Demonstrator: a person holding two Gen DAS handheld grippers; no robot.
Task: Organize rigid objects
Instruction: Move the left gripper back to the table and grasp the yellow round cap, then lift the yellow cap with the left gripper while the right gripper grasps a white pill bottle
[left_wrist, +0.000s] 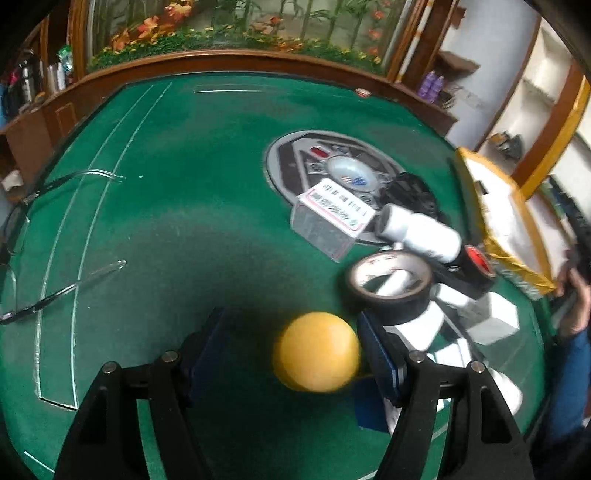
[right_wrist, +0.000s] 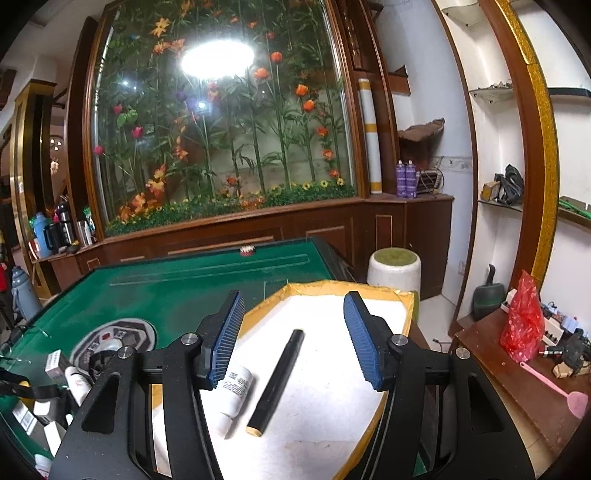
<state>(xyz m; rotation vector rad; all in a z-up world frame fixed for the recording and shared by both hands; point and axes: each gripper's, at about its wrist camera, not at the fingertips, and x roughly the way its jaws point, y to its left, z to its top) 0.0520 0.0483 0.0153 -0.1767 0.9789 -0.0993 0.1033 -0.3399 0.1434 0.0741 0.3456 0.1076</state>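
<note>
A yellow ball (left_wrist: 316, 350) rests on the green table (left_wrist: 166, 221) between the jaws of my left gripper (left_wrist: 291, 347). The gripper is open; the ball sits close to the right pad (left_wrist: 376, 354), with a wide gap to the left one. Just beyond lie a black tape roll (left_wrist: 389, 284), a white bottle (left_wrist: 421, 232) and a small printed box (left_wrist: 332, 221). My right gripper (right_wrist: 294, 299) hangs open above a white tray with a yellow rim (right_wrist: 343, 285). In the tray lie a black marker (right_wrist: 277, 380) and a white tube (right_wrist: 236, 391). Nothing is between the right fingers.
The table's round control panel (left_wrist: 295, 162) is at its middle. Clear plastic bars (left_wrist: 85, 177) lie at the left. White boxes (left_wrist: 495, 317) crowd the near right, and a hand (left_wrist: 576, 295) shows beside the tray. A stool (right_wrist: 395, 269) and a side table (right_wrist: 498, 369) stand to the right.
</note>
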